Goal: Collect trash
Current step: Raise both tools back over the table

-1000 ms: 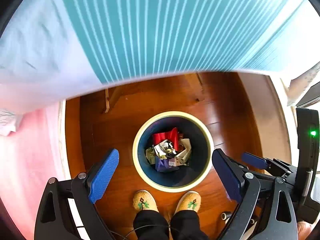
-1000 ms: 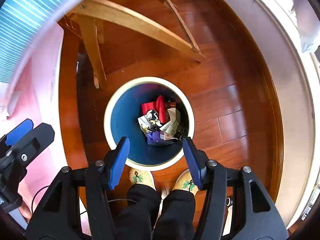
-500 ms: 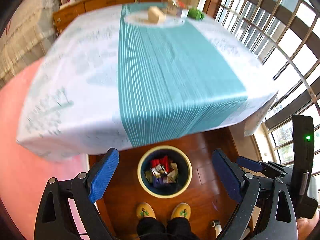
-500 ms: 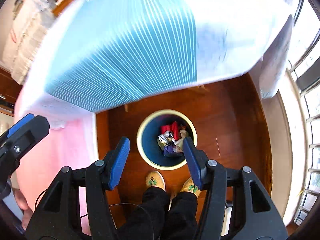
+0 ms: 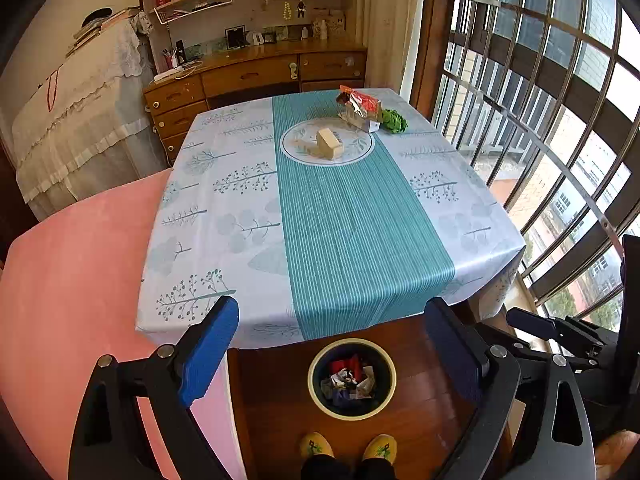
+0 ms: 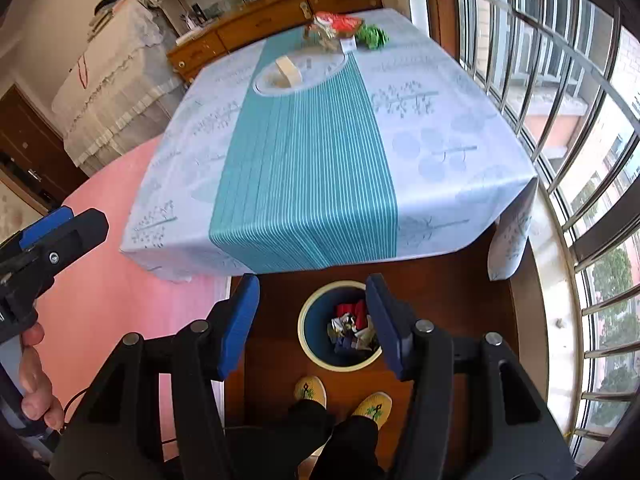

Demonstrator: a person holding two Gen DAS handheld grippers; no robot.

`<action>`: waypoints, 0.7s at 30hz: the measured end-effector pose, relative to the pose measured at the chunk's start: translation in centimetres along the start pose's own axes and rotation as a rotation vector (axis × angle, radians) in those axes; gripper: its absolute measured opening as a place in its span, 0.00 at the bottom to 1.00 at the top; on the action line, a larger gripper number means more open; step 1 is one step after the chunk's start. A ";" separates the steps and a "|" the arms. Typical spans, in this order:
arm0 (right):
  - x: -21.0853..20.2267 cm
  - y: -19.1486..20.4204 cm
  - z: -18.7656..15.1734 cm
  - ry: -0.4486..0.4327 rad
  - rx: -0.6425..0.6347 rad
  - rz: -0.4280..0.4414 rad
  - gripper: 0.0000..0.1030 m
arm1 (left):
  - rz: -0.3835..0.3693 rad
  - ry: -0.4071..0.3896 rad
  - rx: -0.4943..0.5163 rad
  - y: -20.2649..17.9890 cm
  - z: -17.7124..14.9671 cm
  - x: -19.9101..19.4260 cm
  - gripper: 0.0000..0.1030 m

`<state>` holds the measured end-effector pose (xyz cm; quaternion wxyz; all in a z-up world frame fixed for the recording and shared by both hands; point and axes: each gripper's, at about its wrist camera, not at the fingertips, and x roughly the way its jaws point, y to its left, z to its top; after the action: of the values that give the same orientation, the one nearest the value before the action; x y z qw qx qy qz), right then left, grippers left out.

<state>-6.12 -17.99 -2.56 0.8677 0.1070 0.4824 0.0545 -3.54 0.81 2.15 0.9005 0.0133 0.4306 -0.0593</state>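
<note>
1. Both the left gripper [image 5: 332,354] and the right gripper [image 6: 312,320] hang wide open and empty above the part-filled bin [image 5: 352,378].
2. Wrappers [image 5: 358,108] and a box [image 5: 330,143] wait across the table [image 5: 240,216]; the next move is probably a reach for them.

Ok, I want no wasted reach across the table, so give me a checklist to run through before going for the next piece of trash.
1. Left hand-held gripper open and empty: ok.
2. Right hand-held gripper open and empty: ok.
3. Trash left on the table: not ok; a beige box, a crumpled foil wrapper and a green wad sit at the far end.
4. Bin on the floor at the near table edge, room left above the trash: ok.
5. Tablecloth clear between grippers and items: ok.
6. Box empty or full: cannot tell.
</note>
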 end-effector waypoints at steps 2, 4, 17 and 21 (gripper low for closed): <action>-1.6 0.1 0.6 -0.031 -0.007 0.003 0.51 | 0.001 -0.015 -0.008 -0.1 0.6 -1.2 0.93; -2.7 0.2 0.9 -0.055 -0.005 0.007 0.51 | 0.000 -0.033 -0.017 0.0 1.5 -2.2 0.93; -5.6 2.2 5.6 -0.186 0.010 -0.039 0.51 | -0.098 -0.049 -0.031 1.3 8.5 -2.7 0.93; -5.1 3.0 7.7 -0.215 0.030 -0.074 0.51 | -0.148 -0.046 -0.022 2.3 11.1 -1.1 0.93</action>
<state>-2.26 -17.11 6.30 0.9140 0.1074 0.3912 0.0031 4.63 2.32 9.88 0.9033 -0.0298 0.4104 -0.1214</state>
